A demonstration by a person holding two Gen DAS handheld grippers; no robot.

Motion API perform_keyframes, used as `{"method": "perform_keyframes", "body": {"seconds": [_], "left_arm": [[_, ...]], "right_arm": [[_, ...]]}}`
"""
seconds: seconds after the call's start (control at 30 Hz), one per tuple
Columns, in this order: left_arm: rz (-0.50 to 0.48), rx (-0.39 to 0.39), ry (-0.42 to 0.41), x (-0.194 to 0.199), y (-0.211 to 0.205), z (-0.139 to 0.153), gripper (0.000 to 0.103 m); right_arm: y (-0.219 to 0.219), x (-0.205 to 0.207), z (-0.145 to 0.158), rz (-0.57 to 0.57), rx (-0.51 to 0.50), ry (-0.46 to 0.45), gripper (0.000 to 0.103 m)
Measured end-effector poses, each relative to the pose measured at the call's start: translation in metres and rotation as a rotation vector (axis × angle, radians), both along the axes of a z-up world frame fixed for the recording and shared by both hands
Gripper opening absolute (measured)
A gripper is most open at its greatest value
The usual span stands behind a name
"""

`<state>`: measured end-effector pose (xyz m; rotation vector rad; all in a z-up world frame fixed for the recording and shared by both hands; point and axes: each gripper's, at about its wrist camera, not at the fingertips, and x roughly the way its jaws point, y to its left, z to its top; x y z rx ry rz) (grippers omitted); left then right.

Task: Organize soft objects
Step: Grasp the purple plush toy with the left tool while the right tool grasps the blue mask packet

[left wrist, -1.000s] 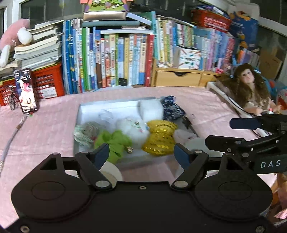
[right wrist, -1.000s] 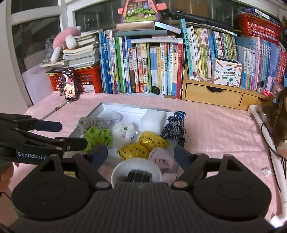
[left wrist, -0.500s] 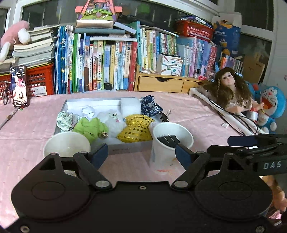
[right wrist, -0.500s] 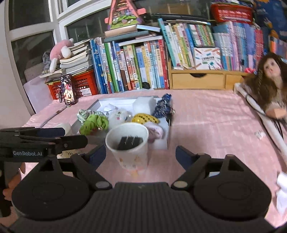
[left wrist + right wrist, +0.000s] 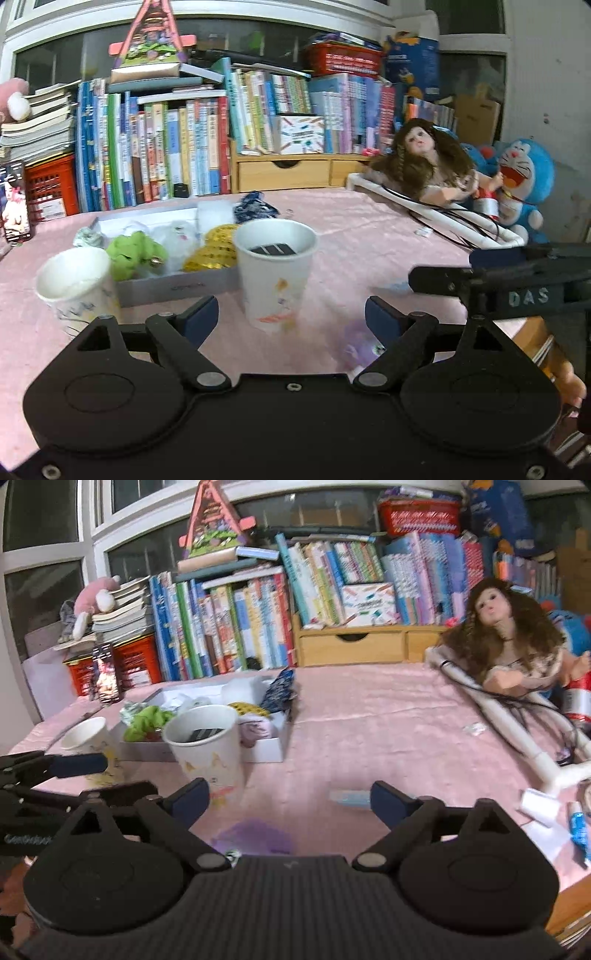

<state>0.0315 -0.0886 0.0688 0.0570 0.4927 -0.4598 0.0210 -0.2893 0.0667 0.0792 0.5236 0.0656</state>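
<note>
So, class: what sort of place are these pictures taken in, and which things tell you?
Most likely a child's room or study at home: packed rows of books, a long-haired doll, and a blue cartoon plush beside a table with a pink cloth.

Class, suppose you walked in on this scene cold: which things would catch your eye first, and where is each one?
Probably the long-haired doll slumped at the pink table's right edge, then the wall of colourful books along the back. Nearer, a paper cup with something dark inside stands in front of a white tray crowded with soft toys, beyond the left gripper, whose jaws are opening.
</note>
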Motion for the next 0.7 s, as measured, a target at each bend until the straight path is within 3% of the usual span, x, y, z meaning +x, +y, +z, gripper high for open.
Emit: {"method": "perform_keyframes", "body": {"seconds": [0.33, 0.7], "left_arm": [[-0.065, 0.028, 0.008, -0.014, -0.032, -0.037, 0.087], [-0.093, 0.055, -0.014, -0.018, -0.069, -0.061, 0.087]], "right_arm": [[-0.028, 0.004, -0.023, -0.099, -0.008, -0.021, 0.103], [-0.046, 0.012, -0.043, -0.114, 0.018, -0.034, 0.103]]}}
